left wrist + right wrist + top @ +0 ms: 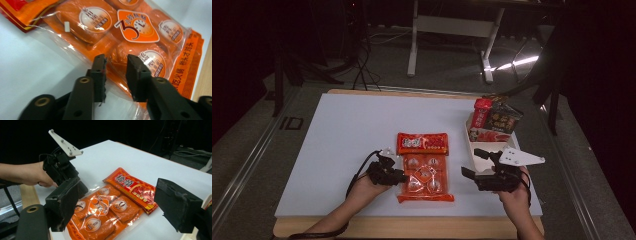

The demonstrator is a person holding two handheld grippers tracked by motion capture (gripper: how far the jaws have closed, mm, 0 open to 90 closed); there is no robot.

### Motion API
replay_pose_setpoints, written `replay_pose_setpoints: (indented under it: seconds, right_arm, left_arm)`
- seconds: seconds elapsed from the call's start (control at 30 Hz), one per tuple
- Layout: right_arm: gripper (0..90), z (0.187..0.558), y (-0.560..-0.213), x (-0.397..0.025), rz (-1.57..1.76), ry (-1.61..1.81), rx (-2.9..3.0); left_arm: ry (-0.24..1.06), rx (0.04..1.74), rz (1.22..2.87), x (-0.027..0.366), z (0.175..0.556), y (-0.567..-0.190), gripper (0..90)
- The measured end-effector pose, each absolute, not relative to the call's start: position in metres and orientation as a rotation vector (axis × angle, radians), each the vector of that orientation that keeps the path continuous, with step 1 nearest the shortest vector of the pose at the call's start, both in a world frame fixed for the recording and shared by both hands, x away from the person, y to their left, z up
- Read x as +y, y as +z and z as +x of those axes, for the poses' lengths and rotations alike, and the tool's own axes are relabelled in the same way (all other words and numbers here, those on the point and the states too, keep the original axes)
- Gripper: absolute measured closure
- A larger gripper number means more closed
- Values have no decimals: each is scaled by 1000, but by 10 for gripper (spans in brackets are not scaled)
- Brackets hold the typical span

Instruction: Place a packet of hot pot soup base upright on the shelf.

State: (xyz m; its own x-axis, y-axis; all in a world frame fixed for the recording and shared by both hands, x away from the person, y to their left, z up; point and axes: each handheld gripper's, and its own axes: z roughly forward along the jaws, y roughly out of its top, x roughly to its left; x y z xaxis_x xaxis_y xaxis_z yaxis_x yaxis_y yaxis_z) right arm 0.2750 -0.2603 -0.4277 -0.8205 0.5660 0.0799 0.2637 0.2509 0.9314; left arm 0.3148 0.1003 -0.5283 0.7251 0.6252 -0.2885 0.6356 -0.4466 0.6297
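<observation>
At tabletop (342, 130) 6 o'clock | left claw (115, 75) parted, straddling orange packet (425, 177) edge | right claw (120, 202) released wide | advise: pinch film seam, not cakes.

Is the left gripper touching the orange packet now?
Touching. In the left gripper view, the left gripper has its jaws open astride the clear edge of the orange packet, resting on the film.
</observation>
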Motion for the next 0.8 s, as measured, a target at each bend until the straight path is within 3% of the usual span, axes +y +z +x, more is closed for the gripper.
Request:
replay_pose_setpoints:
  seconds: [0.13, 0.57, 0.8]
  right_arm:
    - [198, 274, -427, -260, 761, 1585, 2250]
    - [218, 274, -429, -259, 708, 1560, 2220]
    - [187, 274, -428, -258, 695, 1578, 2232]
  left_arm:
    - [-7, 953, 2149, 107, 318, -524, 643]
    - [37, 1001, 2016, 134, 340, -507, 629]
    - [61, 1022, 1974, 139, 357, -506, 629]
